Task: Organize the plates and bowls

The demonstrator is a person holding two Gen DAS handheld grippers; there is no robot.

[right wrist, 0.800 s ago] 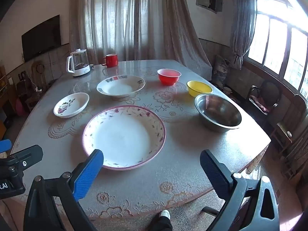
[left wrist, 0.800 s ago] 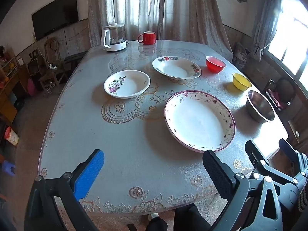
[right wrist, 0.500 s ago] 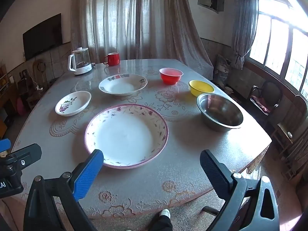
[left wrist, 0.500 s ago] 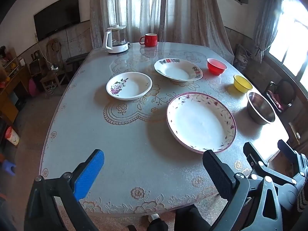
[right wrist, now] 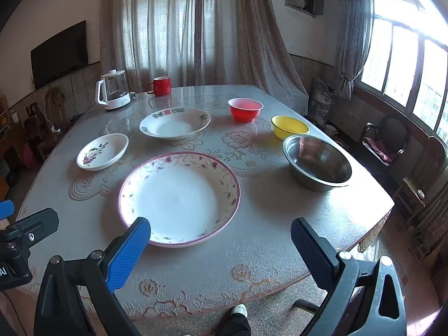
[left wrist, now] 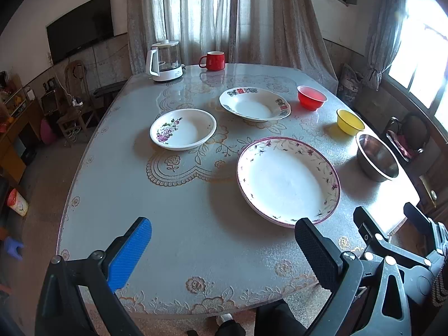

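A large pink-rimmed plate (left wrist: 288, 177) (right wrist: 179, 197) lies nearest me on the table. Beyond it sit a small flowered plate (left wrist: 183, 128) (right wrist: 102, 151) at the left and a deep patterned plate (left wrist: 254, 104) (right wrist: 175, 122) further back. A red bowl (left wrist: 311, 97) (right wrist: 245, 109), a yellow bowl (left wrist: 350, 121) (right wrist: 289, 126) and a steel bowl (left wrist: 376, 156) (right wrist: 317, 161) line the right side. My left gripper (left wrist: 222, 247) hangs open over the table's near edge. My right gripper (right wrist: 219, 245) is open too, just short of the large plate. Nothing is between either pair of fingers.
A white kettle (left wrist: 165, 61) and a red mug (left wrist: 213, 60) stand at the table's far end. Chairs (right wrist: 386, 140) stand by the window on the right. A person's foot (right wrist: 238, 309) shows under the near table edge.
Both grippers have pulled back and tipped up slightly, so the dishes sit a little lower in view. Nothing on the table moved.
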